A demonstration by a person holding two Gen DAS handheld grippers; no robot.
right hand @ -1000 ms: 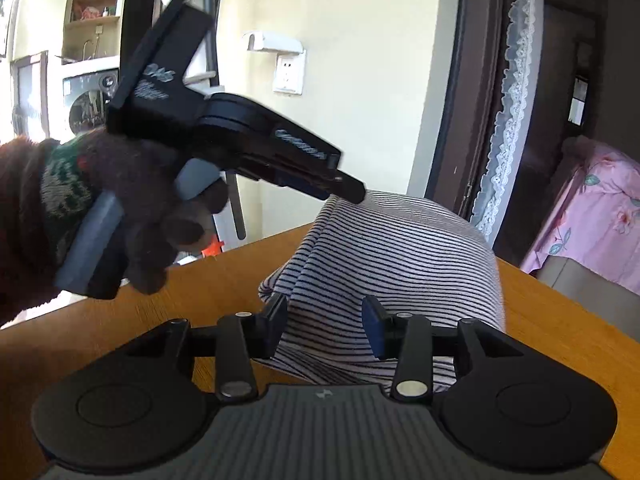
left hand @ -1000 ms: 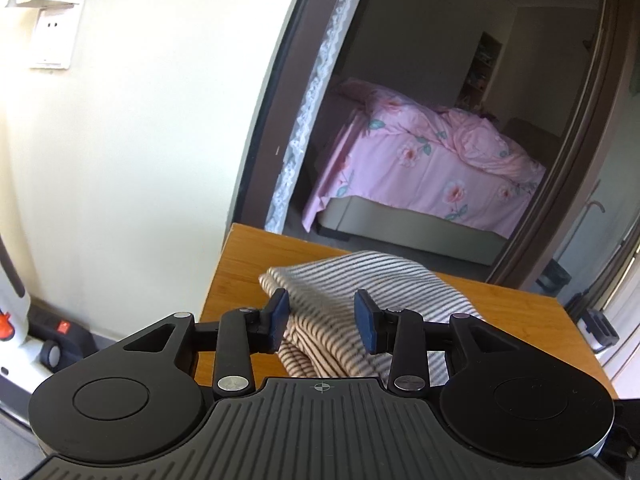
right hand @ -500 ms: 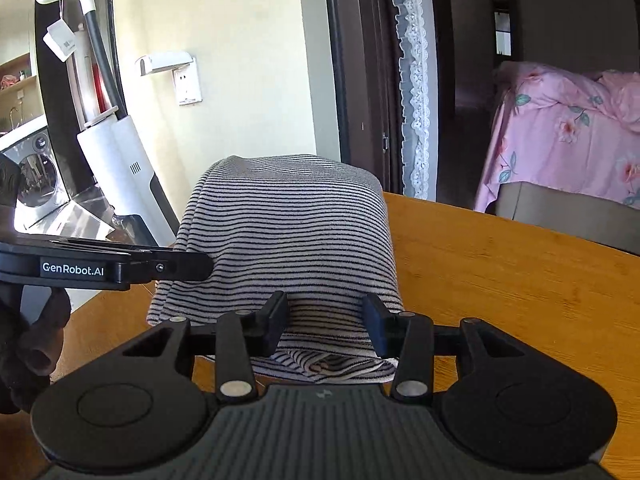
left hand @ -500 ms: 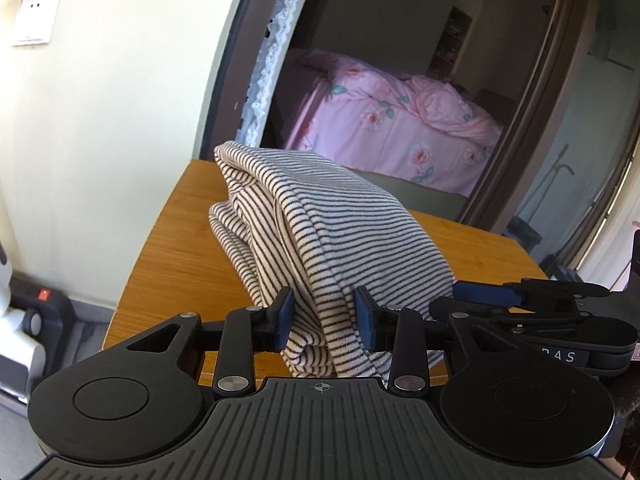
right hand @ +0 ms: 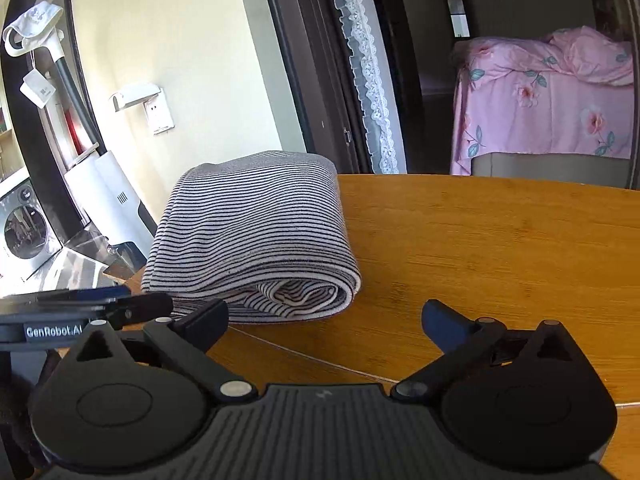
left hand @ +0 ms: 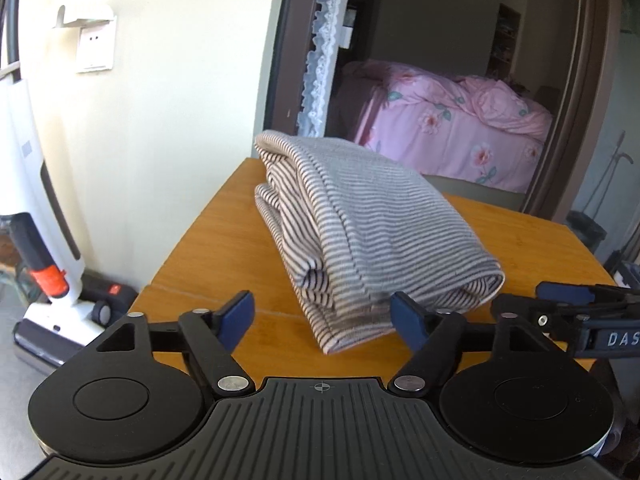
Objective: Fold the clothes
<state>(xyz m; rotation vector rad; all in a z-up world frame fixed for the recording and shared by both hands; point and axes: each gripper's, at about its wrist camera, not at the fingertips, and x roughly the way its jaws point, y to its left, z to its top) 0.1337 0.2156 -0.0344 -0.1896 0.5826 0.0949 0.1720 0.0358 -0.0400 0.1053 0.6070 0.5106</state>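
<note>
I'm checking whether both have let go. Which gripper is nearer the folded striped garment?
Left gripper, jaws open, straddles the striped garment at its near corner. Right gripper, jaws open, sits just short of its rolled end.

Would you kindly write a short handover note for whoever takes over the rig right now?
Left gripper: open, holding nothing, just short of the near end of the garment.
Right gripper: open, holding nothing, beside the garment's near end.
Garment: striped, folded into a thick bundle, lying on the wooden table near its left edge.
Done: the fold looks complete and both grippers are off the cloth.
Left: probably only tidying the layered edges, if wanted; no other clothes show in either view.
</note>
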